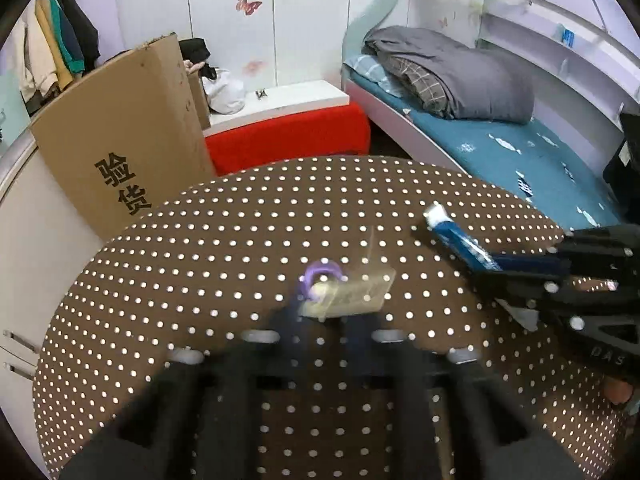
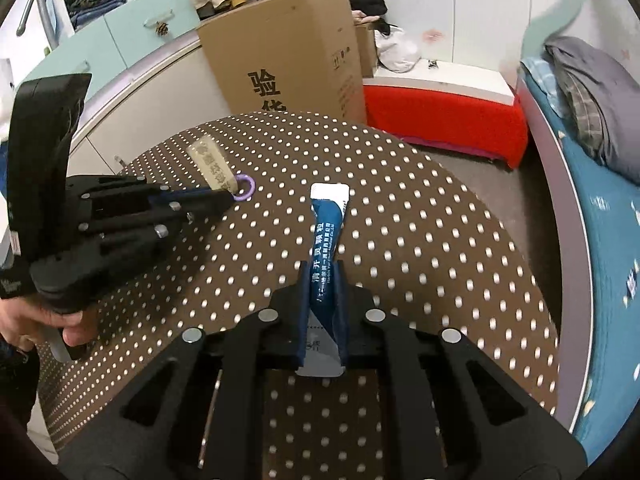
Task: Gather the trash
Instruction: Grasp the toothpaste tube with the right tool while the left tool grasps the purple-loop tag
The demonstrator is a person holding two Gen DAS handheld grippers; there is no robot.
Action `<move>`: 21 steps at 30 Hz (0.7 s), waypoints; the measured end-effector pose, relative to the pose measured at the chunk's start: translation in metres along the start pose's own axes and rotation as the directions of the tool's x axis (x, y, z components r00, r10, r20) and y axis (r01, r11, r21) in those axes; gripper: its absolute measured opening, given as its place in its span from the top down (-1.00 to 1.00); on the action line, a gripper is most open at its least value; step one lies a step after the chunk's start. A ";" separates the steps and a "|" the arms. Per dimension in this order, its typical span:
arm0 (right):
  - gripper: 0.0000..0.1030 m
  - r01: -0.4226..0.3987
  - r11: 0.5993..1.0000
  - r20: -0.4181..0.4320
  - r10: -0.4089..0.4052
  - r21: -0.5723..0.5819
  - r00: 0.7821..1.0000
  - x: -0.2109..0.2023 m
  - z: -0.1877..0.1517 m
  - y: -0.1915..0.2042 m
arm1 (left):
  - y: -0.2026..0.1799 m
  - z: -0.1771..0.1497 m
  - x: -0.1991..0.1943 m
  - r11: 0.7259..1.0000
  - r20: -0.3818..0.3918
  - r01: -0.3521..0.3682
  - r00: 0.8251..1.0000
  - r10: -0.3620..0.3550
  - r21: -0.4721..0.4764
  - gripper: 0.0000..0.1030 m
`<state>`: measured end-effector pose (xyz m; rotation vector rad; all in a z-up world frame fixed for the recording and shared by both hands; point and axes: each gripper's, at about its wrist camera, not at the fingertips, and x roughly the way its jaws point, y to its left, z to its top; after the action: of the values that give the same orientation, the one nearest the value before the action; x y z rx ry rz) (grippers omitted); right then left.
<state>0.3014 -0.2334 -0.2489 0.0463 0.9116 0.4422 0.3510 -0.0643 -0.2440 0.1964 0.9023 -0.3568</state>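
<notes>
A round table in a brown white-dotted cloth [image 1: 224,240] [image 2: 420,240] fills both views. A tan flat packet [image 1: 356,292] [image 2: 208,164] with a purple ring [image 1: 320,272] [image 2: 245,192] at one end lies on it. My left gripper [image 1: 326,312] [image 2: 230,202], blurred in its own view, is shut on the packet's ring end. A blue and white sachet [image 2: 329,216] [image 1: 456,236] sticks out forward from my right gripper [image 2: 323,276] [image 1: 492,266], which is shut on its lower half. A person's hand [image 2: 60,320] holds the left gripper's handle.
Behind the table stand a tall cardboard box [image 1: 120,132] [image 2: 288,52] and a red stool with a white top [image 1: 288,136] [image 2: 444,108]. A bed with a blue sheet and grey blanket [image 1: 500,148] [image 2: 600,184] runs along the right. A pale cabinet [image 1: 36,240] is at the left.
</notes>
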 end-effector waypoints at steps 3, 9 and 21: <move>0.81 -0.008 1.000 0.003 0.008 0.012 1.000 -0.007 -0.007 0.002 | 0.008 -0.007 -0.009 0.997 0.013 0.052 0.999 -0.051 -0.064 1.00; 0.81 -0.036 0.998 0.033 0.035 0.049 0.999 -0.029 -0.022 0.005 | 0.012 -0.031 -0.041 0.987 0.063 0.084 0.995 -0.076 -0.138 1.00; 0.81 -0.012 0.997 0.192 -0.004 0.078 0.981 -0.133 -0.037 -0.011 | -0.046 -0.042 -0.114 0.983 0.189 0.141 0.975 -0.117 -0.121 1.00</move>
<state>0.2070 -0.3007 -0.1739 0.1604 0.7390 0.3979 0.2384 -0.0684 -0.1798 -0.0187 0.7576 -0.4267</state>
